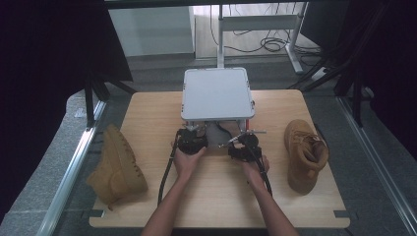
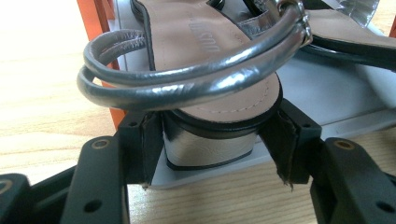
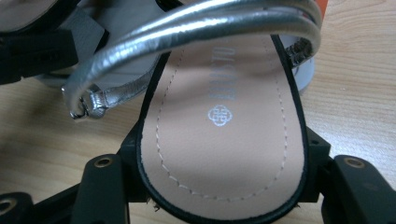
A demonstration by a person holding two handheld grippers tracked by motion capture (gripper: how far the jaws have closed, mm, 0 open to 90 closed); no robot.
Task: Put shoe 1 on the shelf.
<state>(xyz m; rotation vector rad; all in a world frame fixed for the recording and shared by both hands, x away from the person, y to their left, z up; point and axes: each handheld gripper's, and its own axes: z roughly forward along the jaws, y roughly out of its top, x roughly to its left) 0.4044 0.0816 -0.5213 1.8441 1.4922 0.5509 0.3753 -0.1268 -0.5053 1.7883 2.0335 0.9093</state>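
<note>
Each sandal (image 3: 224, 130) is gripped at the heel (image 2: 210, 144) by half-open jaws; light, stiff sole, floppy straps (image 2: 187, 79).

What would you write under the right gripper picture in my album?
The right gripper clamps the heel of a silver-strapped sandal above the wooden table.
</note>
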